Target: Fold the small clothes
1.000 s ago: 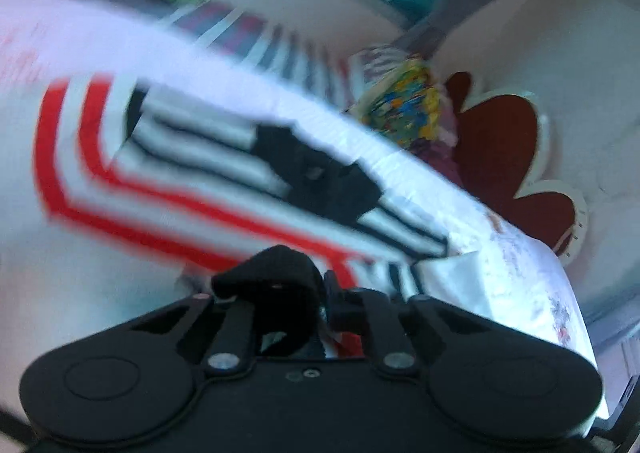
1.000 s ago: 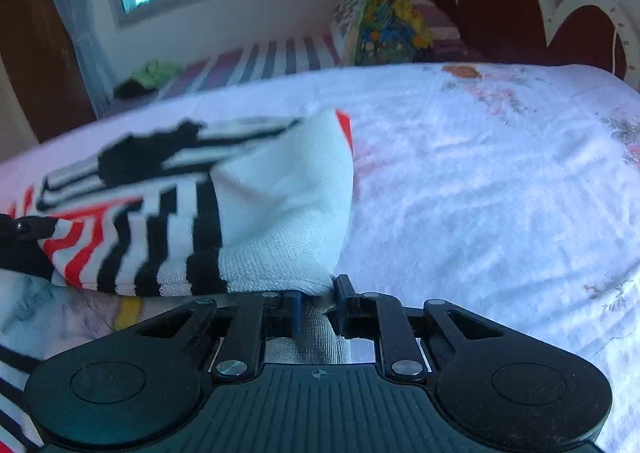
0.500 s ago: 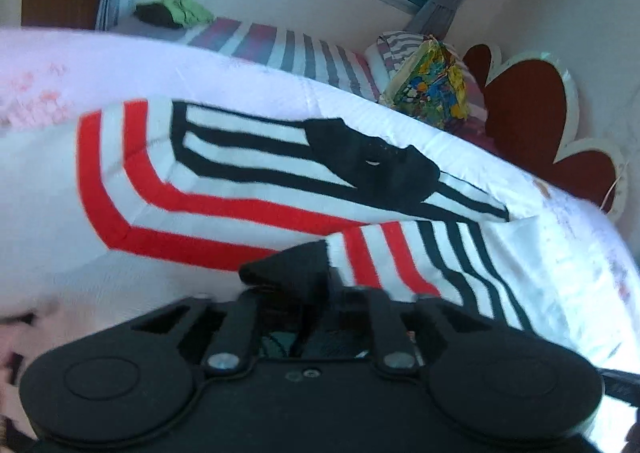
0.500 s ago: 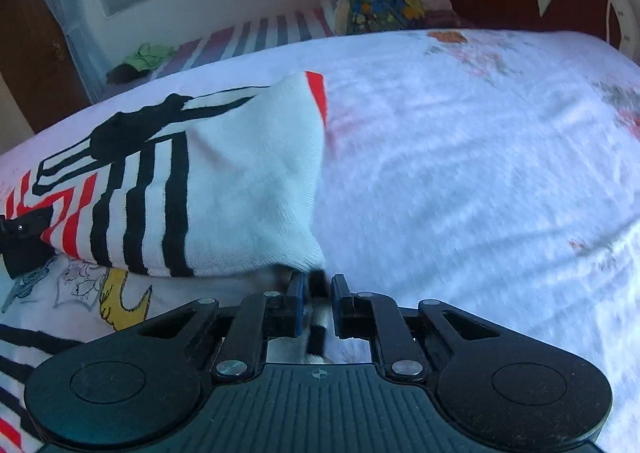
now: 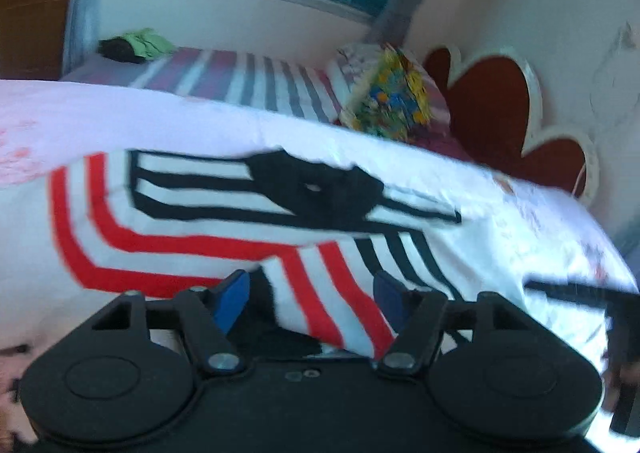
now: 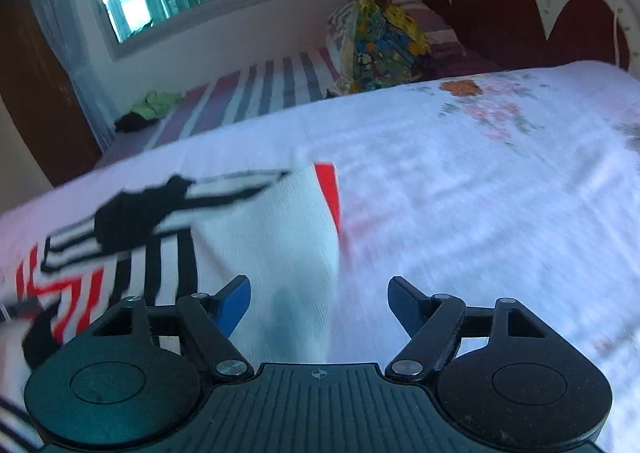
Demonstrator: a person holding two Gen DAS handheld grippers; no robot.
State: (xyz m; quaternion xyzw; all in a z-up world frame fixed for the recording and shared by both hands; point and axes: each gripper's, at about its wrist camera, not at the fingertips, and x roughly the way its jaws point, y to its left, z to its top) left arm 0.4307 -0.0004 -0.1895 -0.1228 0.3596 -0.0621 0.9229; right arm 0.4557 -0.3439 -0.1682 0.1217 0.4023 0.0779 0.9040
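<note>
A small white garment with red and black stripes (image 5: 224, 221) lies folded on the white floral bedsheet (image 5: 532, 237). My left gripper (image 5: 312, 293) is open, its blue-padded fingers apart just above the garment's near edge. In the right wrist view the same garment (image 6: 256, 237) lies at the left, white side up. My right gripper (image 6: 320, 299) is open over its near right corner, holding nothing. The right gripper also shows at the right edge of the left wrist view (image 5: 580, 293).
A colourful pillow (image 6: 380, 41) and a red scalloped headboard (image 6: 520, 5) stand at the far end of the bed. A striped sheet (image 6: 256, 93) with a green and black cloth pile (image 6: 148, 111) lies under the window.
Both grippers were shut on edges of the garment and carried them over. Both have now opened and let go, and the folded garment lies on the bed.
</note>
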